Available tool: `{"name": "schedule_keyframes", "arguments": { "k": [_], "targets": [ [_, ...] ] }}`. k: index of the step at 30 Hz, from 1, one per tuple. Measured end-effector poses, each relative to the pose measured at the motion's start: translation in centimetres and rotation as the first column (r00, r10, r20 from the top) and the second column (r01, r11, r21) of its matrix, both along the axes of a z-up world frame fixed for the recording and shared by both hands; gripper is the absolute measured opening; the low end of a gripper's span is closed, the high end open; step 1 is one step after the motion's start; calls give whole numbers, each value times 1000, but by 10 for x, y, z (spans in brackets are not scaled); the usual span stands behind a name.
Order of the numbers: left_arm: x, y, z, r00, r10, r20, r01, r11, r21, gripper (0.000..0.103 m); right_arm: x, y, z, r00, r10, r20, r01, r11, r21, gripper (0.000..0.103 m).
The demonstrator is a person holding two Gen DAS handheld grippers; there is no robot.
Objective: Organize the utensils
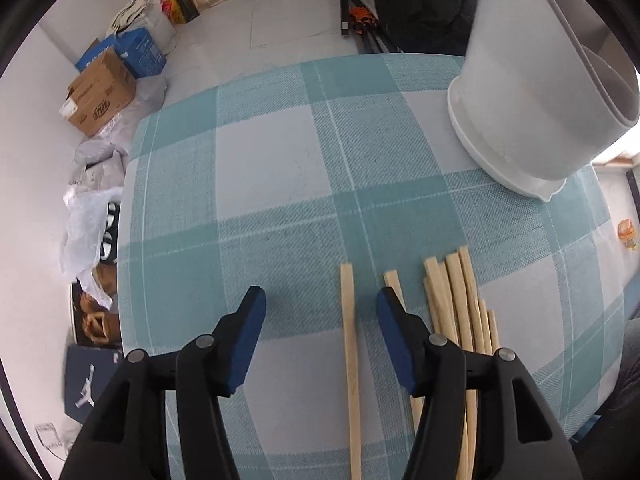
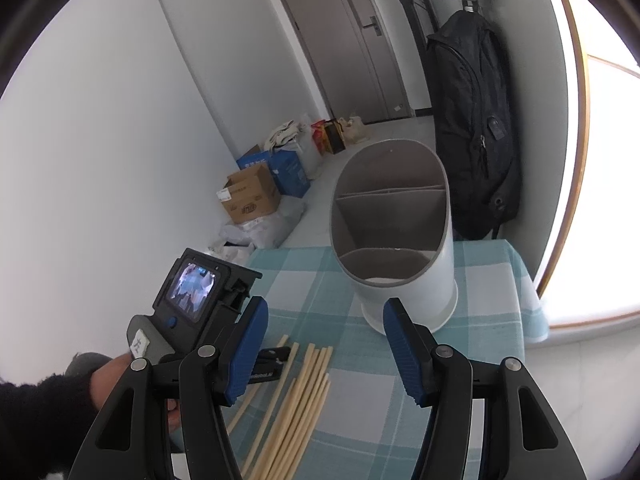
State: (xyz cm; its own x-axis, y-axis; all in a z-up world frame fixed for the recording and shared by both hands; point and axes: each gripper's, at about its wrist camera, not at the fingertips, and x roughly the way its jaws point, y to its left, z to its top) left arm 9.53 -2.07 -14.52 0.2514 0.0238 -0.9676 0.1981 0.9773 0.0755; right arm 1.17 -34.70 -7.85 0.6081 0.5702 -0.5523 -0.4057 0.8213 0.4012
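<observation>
While the left gripper (image 1: 320,312) points steeply down at the checked tablecloth (image 1: 280,168), its blue pads stand roughly half apart with one loose chopstick (image 1: 349,344) lying between them, touched by neither pad. Just beside it on the cloth lies the main bundle of chopsticks (image 1: 460,300), side by side and partly hidden under the gripper's right-hand finger. To do this pickup well, the person would likely need to centre the jaws over the single stick, well clear of the bundle, and close on its middle so it does not swing when lifted.

Held higher and angled toward the far end of the table, the right gripper (image 2: 326,344) also stands about half open and holds nothing. Ahead of it the white utensil holder (image 2: 408,280) stands upright on the cloth, near the sticks but apart from them; its three divided compartments look empty, so sorting appears barely begun.
</observation>
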Motion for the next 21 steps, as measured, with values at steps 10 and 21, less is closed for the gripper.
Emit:
{"name": "schedule_keyframes", "arguments": {
  "k": [10, 21],
  "targets": [
    [-19, -22, 3, 989, -148, 28, 148, 989, 2, 3, 2, 0, -2, 1000, 4, -18, -4, 1000, 2, 59],
    [-17, 28, 40, 982, 28, 186, 34, 948, -318, 3, 7, 30, -25, 992, 77, -103, -86, 993, -87, 58]
  ]
}}
